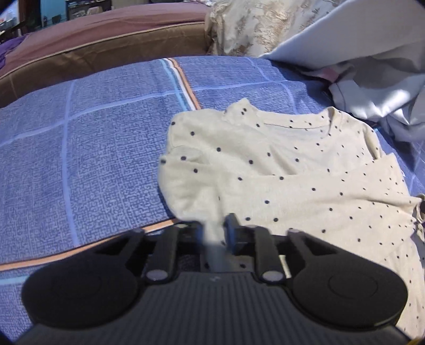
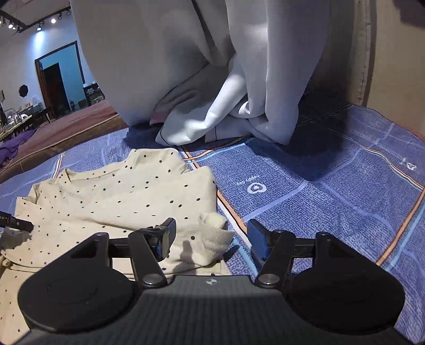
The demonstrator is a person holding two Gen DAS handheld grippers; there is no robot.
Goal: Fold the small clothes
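Note:
A small cream top with dark dots lies on the blue patterned bed sheet, partly folded, neck toward the far side. My left gripper is shut on a pinch of its near left edge. In the right wrist view the top lies left of centre, one sleeve cuff bunched up between the fingers of my right gripper, which is open and holds nothing. The left gripper's fingertip shows at the left edge of that view.
A crumpled pale grey sheet is heaped at the far side of the bed. A floral cream cover and a brown mattress edge lie beyond. A purple cloth sits at far left.

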